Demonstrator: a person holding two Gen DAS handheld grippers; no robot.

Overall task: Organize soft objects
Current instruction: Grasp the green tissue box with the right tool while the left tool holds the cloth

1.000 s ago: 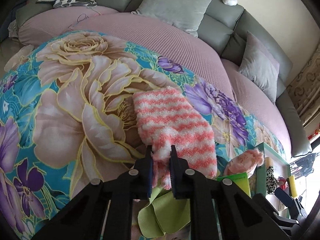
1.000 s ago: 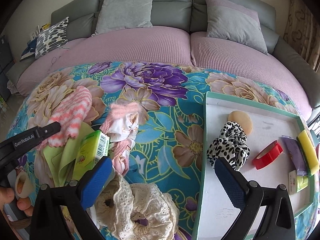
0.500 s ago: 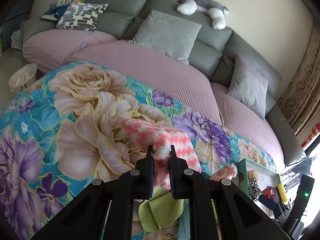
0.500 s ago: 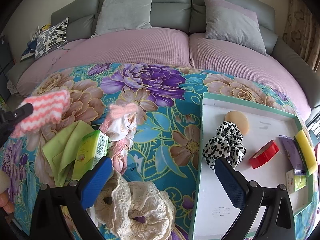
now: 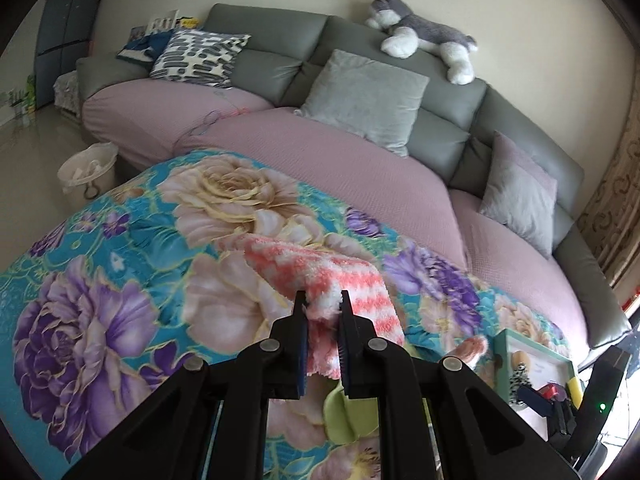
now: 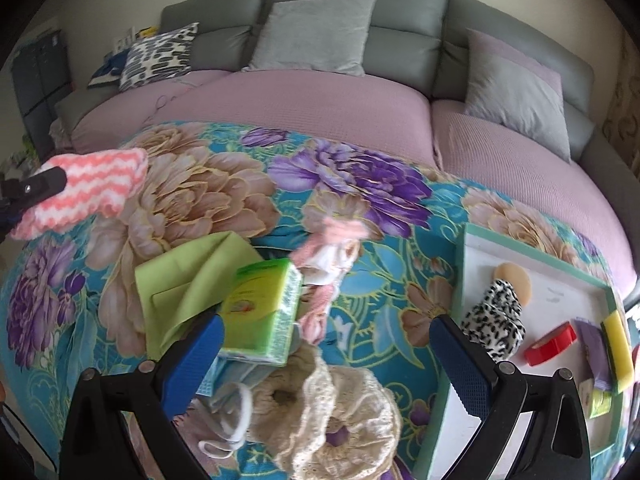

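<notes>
The striped sock is fuzzy pink-and-white knit. Beside it on the floral cloth (smooth printed fabric) lie a matt green microfibre cloth, a glossy tissue pack and cream lace scrunchies.

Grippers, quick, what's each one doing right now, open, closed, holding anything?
Left gripper: shut on the pink-and-white striped fuzzy sock, held above the floral cloth.
Right gripper: open, holding nothing.

Open right hand-held gripper hovers over lace scrunchies, perhaps two, slightly blurred.
</notes>
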